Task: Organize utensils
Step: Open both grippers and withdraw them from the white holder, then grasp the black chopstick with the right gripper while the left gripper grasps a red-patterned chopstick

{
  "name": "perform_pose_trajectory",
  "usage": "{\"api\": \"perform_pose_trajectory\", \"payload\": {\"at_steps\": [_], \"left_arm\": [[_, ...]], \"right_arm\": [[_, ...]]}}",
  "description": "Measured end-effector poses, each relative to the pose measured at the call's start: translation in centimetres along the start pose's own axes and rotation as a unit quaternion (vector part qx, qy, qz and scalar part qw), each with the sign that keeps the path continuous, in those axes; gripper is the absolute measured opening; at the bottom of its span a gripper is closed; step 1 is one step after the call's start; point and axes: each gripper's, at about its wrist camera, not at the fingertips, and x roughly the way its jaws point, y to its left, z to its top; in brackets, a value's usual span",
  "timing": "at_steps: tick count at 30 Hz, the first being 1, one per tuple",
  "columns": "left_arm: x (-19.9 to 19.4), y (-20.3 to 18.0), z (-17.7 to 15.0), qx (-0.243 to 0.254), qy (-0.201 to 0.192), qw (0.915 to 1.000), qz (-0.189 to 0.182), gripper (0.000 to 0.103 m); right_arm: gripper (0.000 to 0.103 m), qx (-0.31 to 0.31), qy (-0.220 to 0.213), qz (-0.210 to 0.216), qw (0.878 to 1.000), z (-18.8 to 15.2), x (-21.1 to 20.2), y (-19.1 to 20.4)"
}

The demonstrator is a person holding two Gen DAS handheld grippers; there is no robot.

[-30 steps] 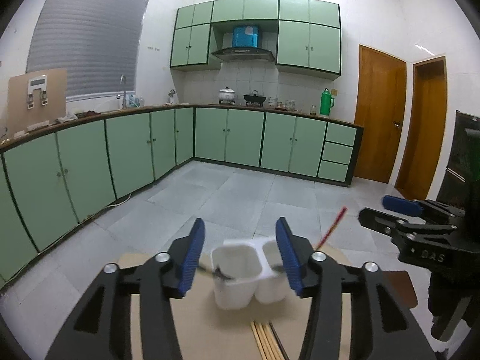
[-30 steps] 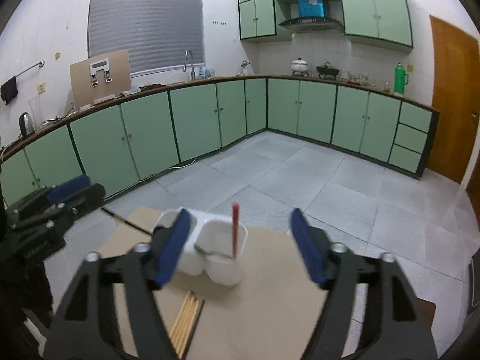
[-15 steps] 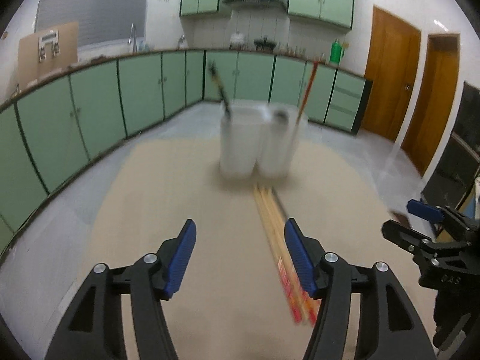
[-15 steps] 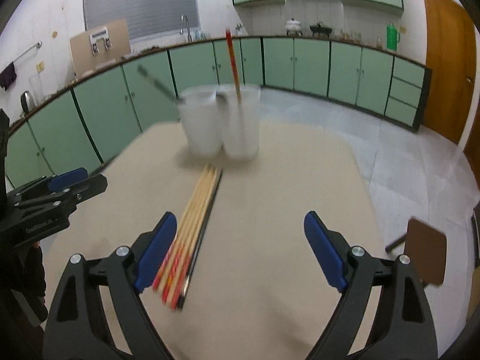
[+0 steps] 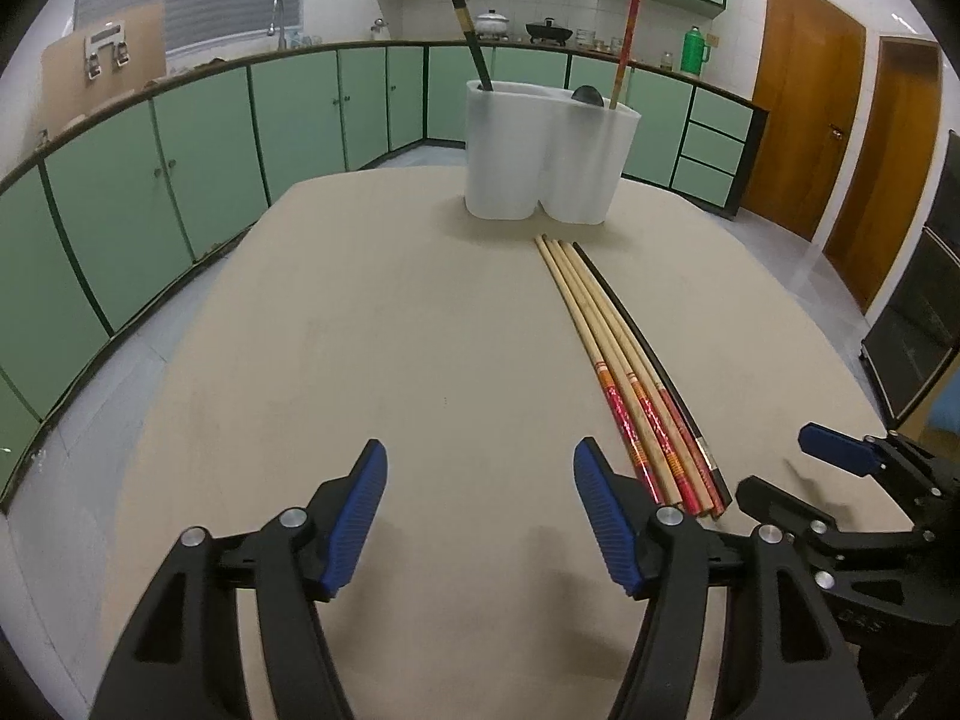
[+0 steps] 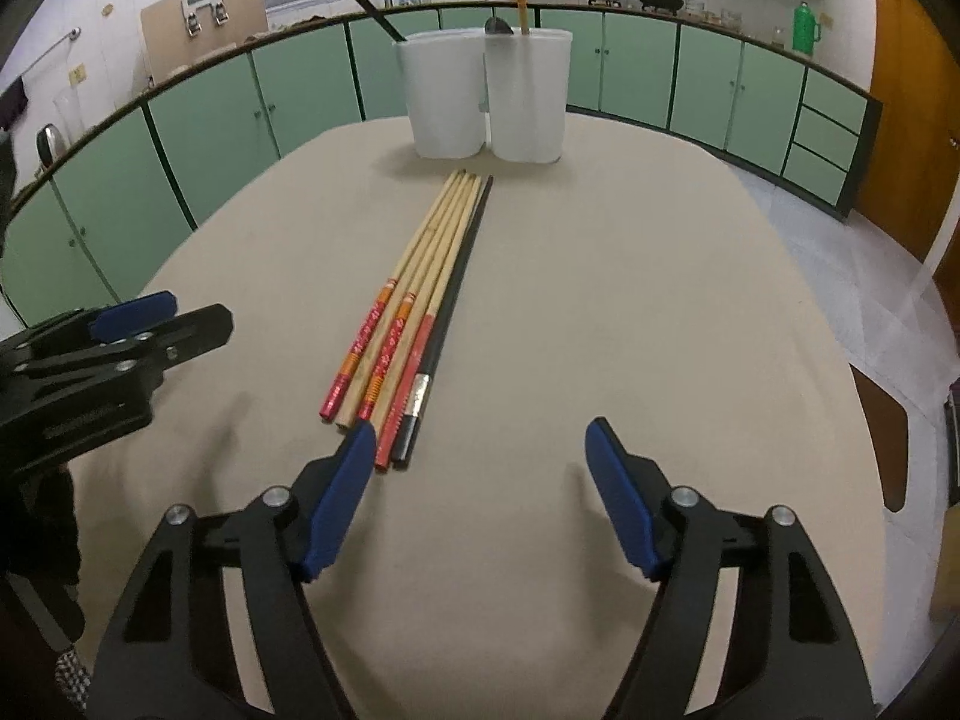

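Note:
Several chopsticks (image 5: 624,360) (image 6: 420,300), bamboo with red ends plus one black, lie side by side on the beige table (image 5: 390,330) (image 6: 630,300). Behind them stands a white two-cup holder (image 5: 549,153) (image 6: 486,93) with a black chopstick, a red chopstick and a spoon in it. My left gripper (image 5: 480,495) hovers low over the table just left of the chopsticks' near ends, jaws opening, nothing between them. My right gripper (image 6: 480,468) hovers just right of those ends, jaws closing, nothing between them. Each gripper shows at the other view's edge.
Green kitchen cabinets (image 5: 180,168) curve round the room behind the table. Wooden doors (image 5: 810,114) stand at the right. A brown stool seat (image 6: 888,438) sits beside the table's right edge. Tiled floor surrounds the table.
Both grippers have sunk and tilted down from above the holder to low over the table near the chopsticks' ends. The left jaws have widened; the right jaws widened, then narrowed.

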Motion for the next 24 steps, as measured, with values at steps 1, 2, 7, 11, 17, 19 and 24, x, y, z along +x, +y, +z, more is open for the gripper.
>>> {"api": "perform_pose_trajectory", "payload": {"at_steps": [1, 2, 7, 11, 17, 19, 24], "left_arm": [[0.0, -0.1, -0.1, 0.002, 0.0, 1.0, 0.001, 0.064], [0.1, -0.3, 0.0, 0.003, 0.001, 1.0, 0.001, 0.064], [0.5, -0.6, -0.2, 0.001, 0.004, 1.0, 0.0, 0.066], [0.7, -0.8, -0.4, 0.001, 0.008, 1.0, -0.001, 0.066], [0.9, -0.6, -0.6, -0.001, 0.012, 0.9999, 0.002, 0.066], [1.0, -0.8, -0.7, -0.002, 0.016, 0.9999, -0.001, 0.066], [1.4, -1.9, -1.0, 0.015, 0.025, 0.9995, -0.01, 0.066]], "right_arm": [[0.067, 0.001, 0.002, 0.0, 1.0, 0.0, 0.2, 0.0], [0.066, 0.0, 0.006, -0.003, 1.0, 0.0, 0.5, 0.1], [0.065, -0.004, 0.014, -0.004, 1.0, -0.2, 1.2, 0.3], [0.058, -0.015, 0.019, -0.02, 1.0, 0.0, 1.5, 0.4], [0.046, -0.003, 0.019, -0.016, 1.0, -0.1, 1.1, -0.2], [0.036, -0.013, 0.018, -0.005, 1.0, -0.2, 1.2, 0.4], [0.007, -0.014, 0.016, 0.013, 1.0, 0.0, 1.3, 0.9]]}}
